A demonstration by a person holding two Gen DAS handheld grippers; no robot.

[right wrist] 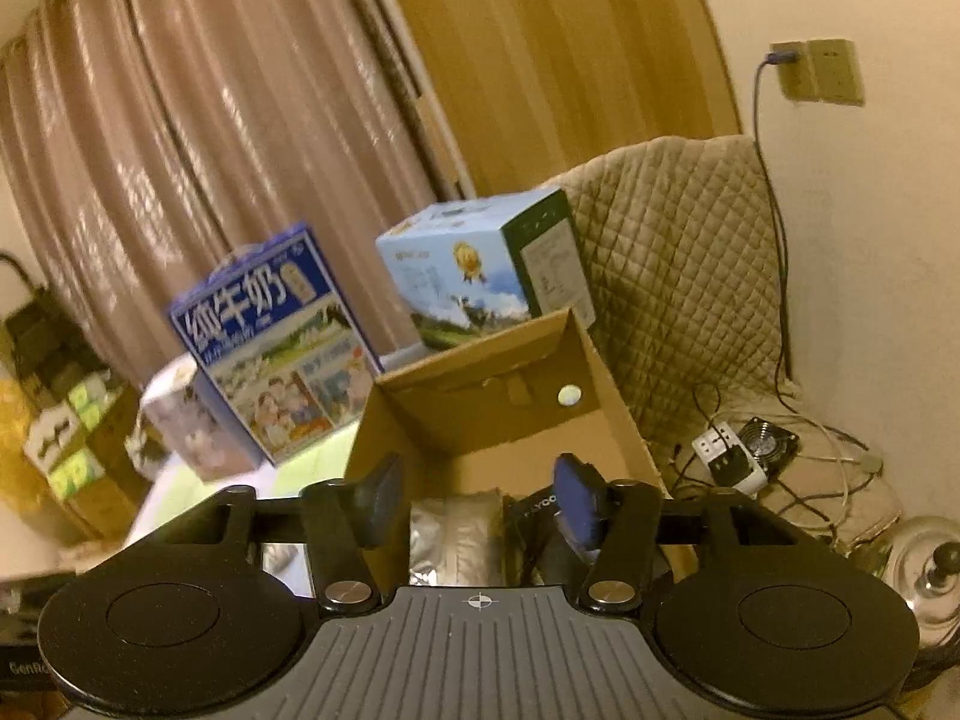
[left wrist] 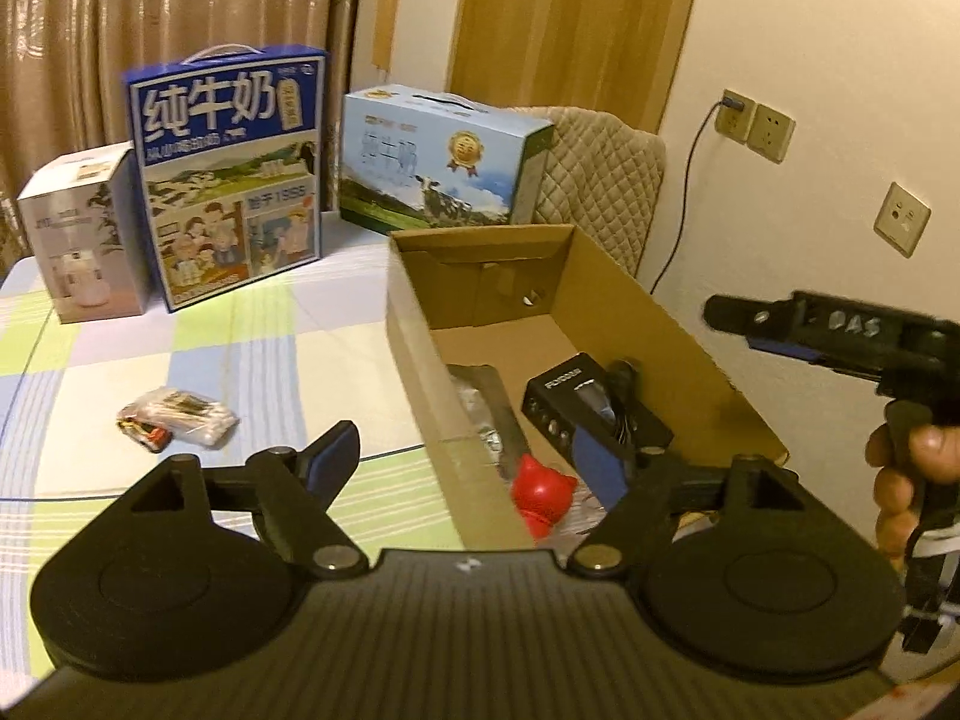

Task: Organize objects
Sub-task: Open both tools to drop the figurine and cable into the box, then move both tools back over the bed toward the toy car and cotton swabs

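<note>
An open cardboard box (left wrist: 654,324) stands on the checked tablecloth (left wrist: 240,360). Inside it lie a black packaged item (left wrist: 570,402), a silver foil pouch (left wrist: 480,402) and a red toy (left wrist: 543,492). A clear bag of batteries (left wrist: 174,426) lies on the cloth left of the box. My left gripper (left wrist: 468,456) is open and empty, straddling the box's near left wall. A hand (left wrist: 900,468) holds my right gripper (left wrist: 738,318) over the box's right wall. In the right wrist view my right gripper (right wrist: 480,501) is open and empty above the pouch (right wrist: 456,534) and the black item (right wrist: 537,510) in the box (right wrist: 480,402).
Behind the box stand a blue milk carton (left wrist: 228,180), a light blue milk carton (left wrist: 438,168) and a white box (left wrist: 84,234). A quilted chair (left wrist: 600,180) and wall sockets (left wrist: 756,126) lie beyond. A power strip (right wrist: 726,456), cables and a metal lid (right wrist: 924,570) sit on the floor at right.
</note>
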